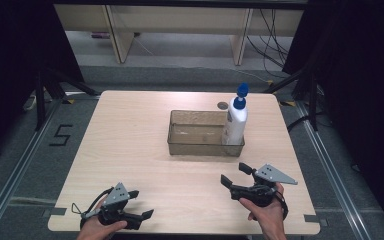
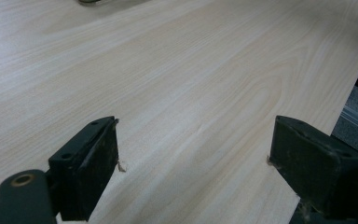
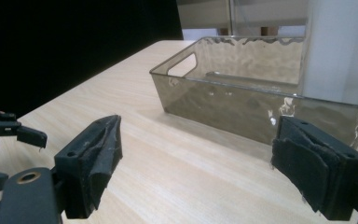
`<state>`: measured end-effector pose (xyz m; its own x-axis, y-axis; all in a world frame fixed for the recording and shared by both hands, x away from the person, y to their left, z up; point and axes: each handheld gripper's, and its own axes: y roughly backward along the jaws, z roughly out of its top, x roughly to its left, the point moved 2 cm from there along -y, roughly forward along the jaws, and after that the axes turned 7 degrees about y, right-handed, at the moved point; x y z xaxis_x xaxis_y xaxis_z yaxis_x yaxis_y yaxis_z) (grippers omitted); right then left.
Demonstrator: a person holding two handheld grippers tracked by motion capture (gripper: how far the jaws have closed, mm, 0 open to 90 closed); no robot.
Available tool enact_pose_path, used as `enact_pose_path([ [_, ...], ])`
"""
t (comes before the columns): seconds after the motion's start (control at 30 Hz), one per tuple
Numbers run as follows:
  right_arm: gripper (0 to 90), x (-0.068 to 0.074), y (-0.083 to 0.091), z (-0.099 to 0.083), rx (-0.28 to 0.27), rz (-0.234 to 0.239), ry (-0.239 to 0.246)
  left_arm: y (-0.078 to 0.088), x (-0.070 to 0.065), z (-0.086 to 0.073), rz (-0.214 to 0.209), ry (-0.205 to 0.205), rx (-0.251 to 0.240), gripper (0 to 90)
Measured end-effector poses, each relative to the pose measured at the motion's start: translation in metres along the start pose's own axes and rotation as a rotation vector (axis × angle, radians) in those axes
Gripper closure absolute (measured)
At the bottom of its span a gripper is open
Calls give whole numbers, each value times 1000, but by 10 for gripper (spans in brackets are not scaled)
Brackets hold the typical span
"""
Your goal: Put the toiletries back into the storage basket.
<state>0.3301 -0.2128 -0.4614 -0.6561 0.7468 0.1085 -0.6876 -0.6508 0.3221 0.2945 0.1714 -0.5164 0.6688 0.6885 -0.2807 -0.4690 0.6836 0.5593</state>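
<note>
Smoky clear plastic bin (image 1: 200,145) sits mid-table with the white pump bottle (image 1: 235,125) standing upright in its right end; your right gripper (image 1: 236,176) hangs just short of the bin's near wall, jaws wide and empty, while your left gripper (image 1: 141,205) rests low at the near edge of the wooden table (image 1: 130,150), also wide and empty. Looks like an approach step: next you'd lift the right gripper above the rim and line it up on the bottle body. Bottle's blue pump top is cut off in the right gripper view, and its base blurs behind the rippled wall.
</note>
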Motion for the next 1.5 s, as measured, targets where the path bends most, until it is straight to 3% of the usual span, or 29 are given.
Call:
enact_pose_path([
  [0.2,160,4,2,-7,16,0,25,0,0,0,1,-8,0,148],
  [0.23,160,6,1,-8,12,11,7,-1,0,0,3,-3,-9,148],
  [0.27,160,6,1,-8,14,15,19,0,0,0,5,-1,-5,148],
  [0.3,160,9,3,-10,31,15,-8,0,0,0,6,-6,0,149],
  [0.33,160,7,3,-10,28,12,27,0,0,0,6,-8,-5,148],
  [0.4,160,10,4,-12,26,20,-13,1,0,0,1,-9,2,148],
  [0.43,160,9,5,-12,26,17,9,1,0,0,1,-8,8,148],
  [0.47,160,11,5,-13,29,27,-11,1,0,0,1,-7,6,149],
  [0.53,159,10,7,-13,37,21,20,0,0,0,6,-8,-5,148],
  [0.57,158,12,6,-15,30,31,-5,0,0,0,5,-7,-4,148],
  [0.63,157,12,7,-16,29,25,16,0,0,0,4,-5,-1,148],
  [0.73,157,15,10,-19,49,26,-2,0,0,0,-2,-3,-2,148],
  [0.77,157,15,9,-21,37,20,21,0,0,0,2,0,-4,148],
  [0.87,157,18,12,-24,61,29,28,0,0,0,8,-8,-1,148],
  [0.9,157,21,14,-25,78,27,-10,0,0,0,1,-8,-1,148],
  [0.93,157,19,13,-26,63,26,29,0,0,0,-3,-3,-2,148],
  [0.97,156,21,13,-27,62,43,8,0,0,0,-2,1,0,149],
  [1.07,154,20,17,-30,86,17,43,-1,0,0,-3,-5,-3,148],
  [1.13,154,22,17,-32,86,26,43,-1,0,0,-5,-5,-2,149],
  [1.17,154,25,21,-34,112,36,17,-2,-1,-1,-6,-6,-2,149],
  [1.2,154,23,19,-34,92,40,67,-1,-1,-1,-7,-7,3,148],
  [1.27,154,24,20,-36,104,32,87,-2,-1,-1,-8,-7,4,148],
  [1.33,154,27,20,-38,107,45,82,-2,-1,-1,-6,-9,-2,148],
  [1.43,154,28,23,-40,123,42,113,-1,-1,-1,5,-13,12,148],
  [1.5,154,29,25,-42,136,39,97,-3,-1,-1,-6,-7,-2,148],
])
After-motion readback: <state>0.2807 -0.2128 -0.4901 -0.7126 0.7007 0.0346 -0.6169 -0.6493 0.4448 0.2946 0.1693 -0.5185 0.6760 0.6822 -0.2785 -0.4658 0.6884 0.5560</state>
